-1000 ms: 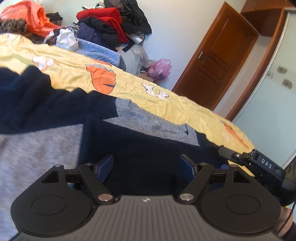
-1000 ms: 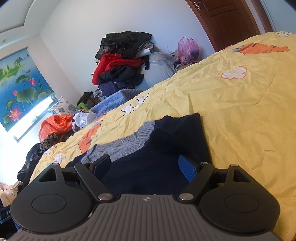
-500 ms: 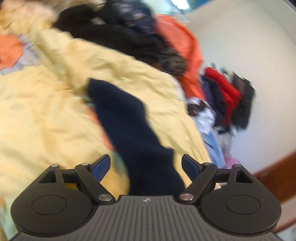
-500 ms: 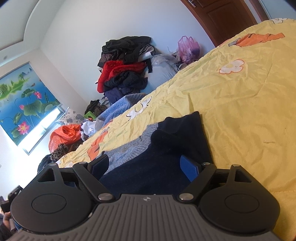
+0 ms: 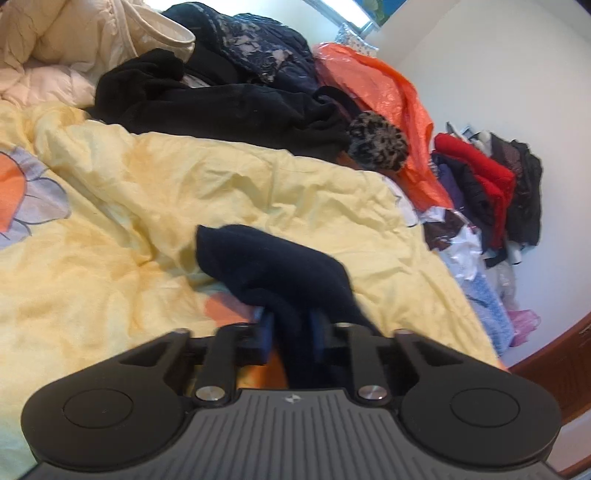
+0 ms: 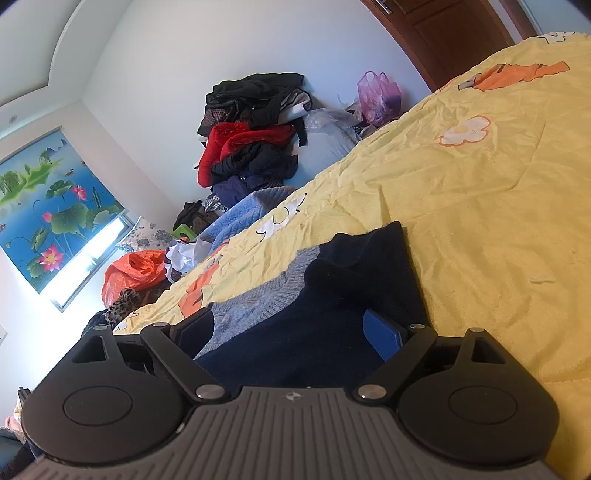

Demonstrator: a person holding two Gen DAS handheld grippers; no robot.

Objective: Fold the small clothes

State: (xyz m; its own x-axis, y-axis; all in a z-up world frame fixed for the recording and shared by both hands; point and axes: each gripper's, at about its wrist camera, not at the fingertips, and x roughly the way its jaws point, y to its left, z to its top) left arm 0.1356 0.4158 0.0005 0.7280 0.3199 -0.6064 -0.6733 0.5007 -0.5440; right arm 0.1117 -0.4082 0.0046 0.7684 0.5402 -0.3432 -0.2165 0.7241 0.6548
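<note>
A small navy and grey knit sweater lies on the yellow bedspread. In the left wrist view my left gripper is shut on its navy sleeve, which bunches up ahead of the blue pads. In the right wrist view my right gripper is open and low over the sweater's navy body, with the grey ribbed collar and a navy shoulder just ahead. Nothing is between its pads.
A black and lace clothes heap and an orange plastic bag lie at the bed's far side. A red and dark clothes pile leans on the wall. A pink bag and wooden door are at the far right.
My left gripper swung from the sweater's body toward the sleeve, then closed on it. My right gripper stayed open over the sweater and tilted slightly.
</note>
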